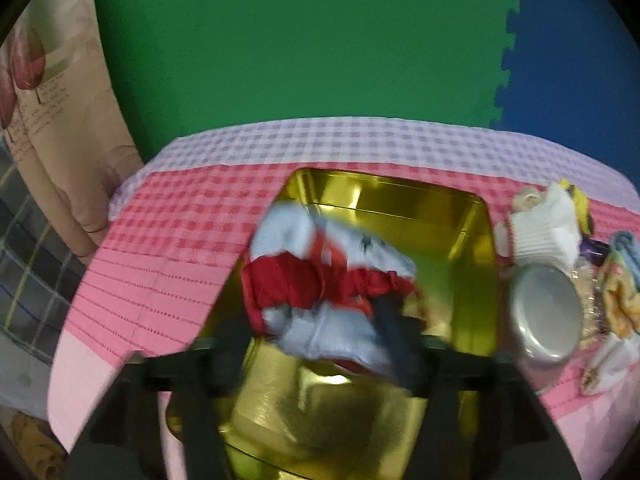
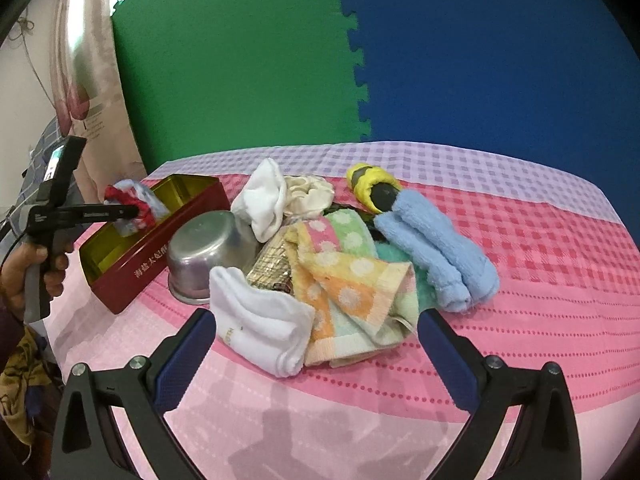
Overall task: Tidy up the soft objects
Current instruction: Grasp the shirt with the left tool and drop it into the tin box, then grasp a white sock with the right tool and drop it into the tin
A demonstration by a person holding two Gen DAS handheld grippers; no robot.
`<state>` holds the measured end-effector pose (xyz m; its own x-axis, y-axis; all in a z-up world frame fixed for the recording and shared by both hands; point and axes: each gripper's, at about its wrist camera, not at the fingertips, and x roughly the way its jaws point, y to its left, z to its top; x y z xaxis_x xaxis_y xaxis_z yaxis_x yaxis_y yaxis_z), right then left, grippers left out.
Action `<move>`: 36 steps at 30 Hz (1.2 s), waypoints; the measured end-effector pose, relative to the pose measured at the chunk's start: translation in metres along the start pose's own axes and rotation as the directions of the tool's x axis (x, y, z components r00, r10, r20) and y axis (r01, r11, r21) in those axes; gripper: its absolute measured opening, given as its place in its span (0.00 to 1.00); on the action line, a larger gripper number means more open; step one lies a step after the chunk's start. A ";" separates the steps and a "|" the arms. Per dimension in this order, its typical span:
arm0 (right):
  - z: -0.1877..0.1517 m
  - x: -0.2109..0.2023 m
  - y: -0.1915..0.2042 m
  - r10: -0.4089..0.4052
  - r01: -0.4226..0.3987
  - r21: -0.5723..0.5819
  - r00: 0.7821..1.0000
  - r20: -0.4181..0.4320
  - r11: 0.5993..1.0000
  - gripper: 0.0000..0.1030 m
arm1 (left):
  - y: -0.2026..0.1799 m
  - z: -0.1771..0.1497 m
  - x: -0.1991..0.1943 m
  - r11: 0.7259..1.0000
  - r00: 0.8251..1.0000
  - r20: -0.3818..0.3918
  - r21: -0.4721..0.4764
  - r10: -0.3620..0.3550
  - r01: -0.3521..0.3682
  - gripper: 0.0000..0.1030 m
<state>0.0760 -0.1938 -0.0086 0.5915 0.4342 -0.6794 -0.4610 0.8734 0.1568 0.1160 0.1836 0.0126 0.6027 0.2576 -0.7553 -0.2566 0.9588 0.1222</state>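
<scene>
The left hand-held gripper (image 1: 316, 340) is clamped on a red, white and pale-blue cloth bundle (image 1: 320, 276), holding it over the open gold-lined tin (image 1: 400, 200). The right hand-held gripper (image 2: 316, 344) stands wide open just short of the white sock (image 2: 260, 328) and dotted towel (image 2: 352, 280) in the pile on the surface (image 2: 520, 300).

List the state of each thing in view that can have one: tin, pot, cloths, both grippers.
Tin: open, no lid on it.
Metal pot: upside down, beside the tin.
Red and white cloth: held over the tin.
Left gripper: shut on the cloth.
Right gripper: open, empty.
Blue towel: rolled, on the table.
</scene>
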 end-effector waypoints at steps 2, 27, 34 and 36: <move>0.002 0.001 0.002 0.002 -0.002 -0.014 1.000 0.001 1.000 1.00 | -0.001 -0.001 -0.006 1.000 0.998 0.056 -0.001 0.031 -0.031 0.89; 0.046 0.061 0.063 0.181 -0.338 -0.491 0.923 -0.341 0.803 0.70 | 0.014 -0.100 -0.131 0.973 0.994 0.049 -0.208 -0.095 0.103 0.98; 0.036 0.081 0.074 0.103 -0.395 -0.546 0.867 -0.487 0.739 0.11 | 0.009 -0.136 -0.135 0.962 0.991 -0.018 -0.240 -0.135 0.127 0.98; 0.037 0.074 0.075 0.119 -0.407 -0.538 0.864 -0.490 0.738 0.11 | 0.008 -0.140 -0.135 0.961 0.990 -0.018 -0.243 -0.138 0.130 0.98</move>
<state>0.1100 -0.0882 -0.0211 0.1319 0.3707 -0.9193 -0.9368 0.3498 0.0066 -0.0730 0.1393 0.0255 0.6183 0.1201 -0.7767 -0.3519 0.9260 -0.1369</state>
